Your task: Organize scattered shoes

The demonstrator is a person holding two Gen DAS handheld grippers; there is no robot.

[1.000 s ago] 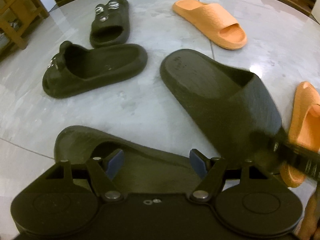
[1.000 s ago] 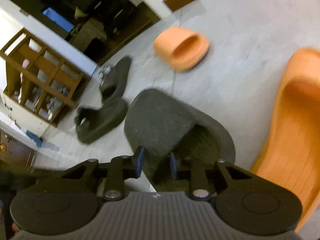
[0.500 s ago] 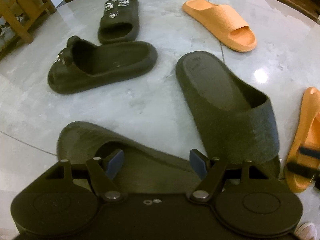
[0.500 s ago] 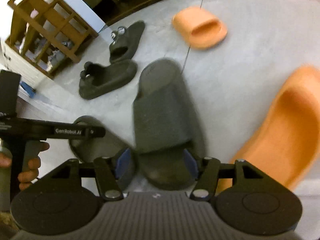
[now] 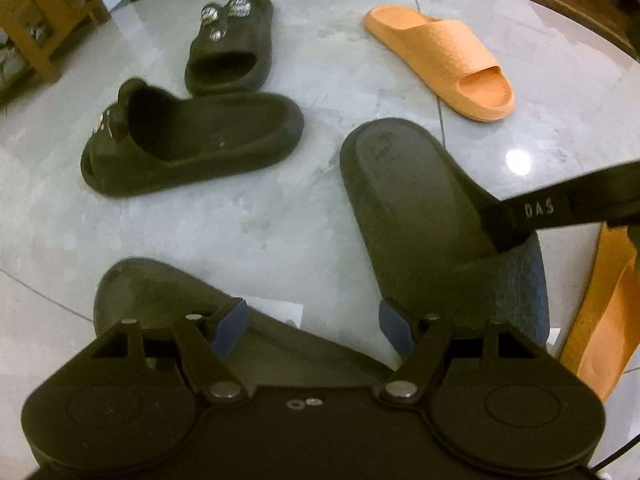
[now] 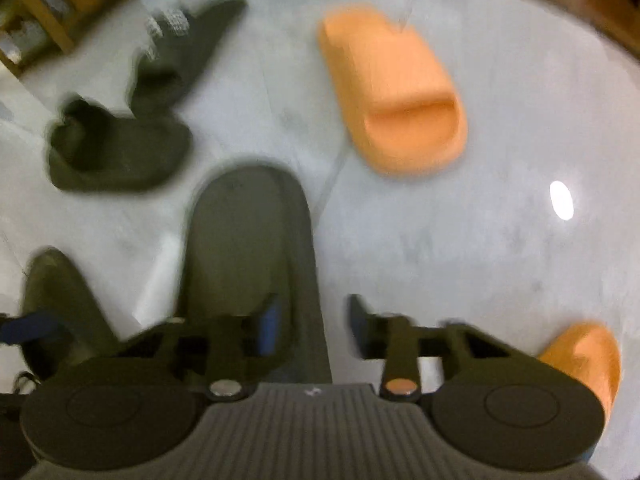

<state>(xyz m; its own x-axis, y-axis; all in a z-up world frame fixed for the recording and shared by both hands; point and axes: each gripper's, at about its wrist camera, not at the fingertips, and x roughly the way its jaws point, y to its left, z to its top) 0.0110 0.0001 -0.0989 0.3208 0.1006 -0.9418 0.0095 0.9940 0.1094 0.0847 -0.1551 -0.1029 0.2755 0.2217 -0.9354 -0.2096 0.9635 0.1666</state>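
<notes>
Six slides are lying scattered on the grey floor, and we are working on the plain dark pair nearest us. We are holding the right tongs at the strap end of one dark slide. One finger is reaching in under the strap and the other is staying outside the side wall. The jaws are closing with that wall between them. The wrist view is blurring, but a strip of floor is showing beside the outer pad, so we are not calling it a grip yet. We are hovering the left tongs wide over the second dark slide, which is lying under the pads, and they are not pressing on anything.

We are judging these slides to be moulded foam: light, springy and matte enough not to slip. The thick sole is looking too broad to pinch, so the strap edge or side wall is looking like the sensible hold. A slide held there is likely to swing from the grip.

Two charm-studded dark slides are lying farther off, touching. One orange slide is lying beyond, well apart from its mate.

We are reading "DAS" on the arm of the right tongs. A heel imprint on the held-end slide is proving too faint to read.
</notes>
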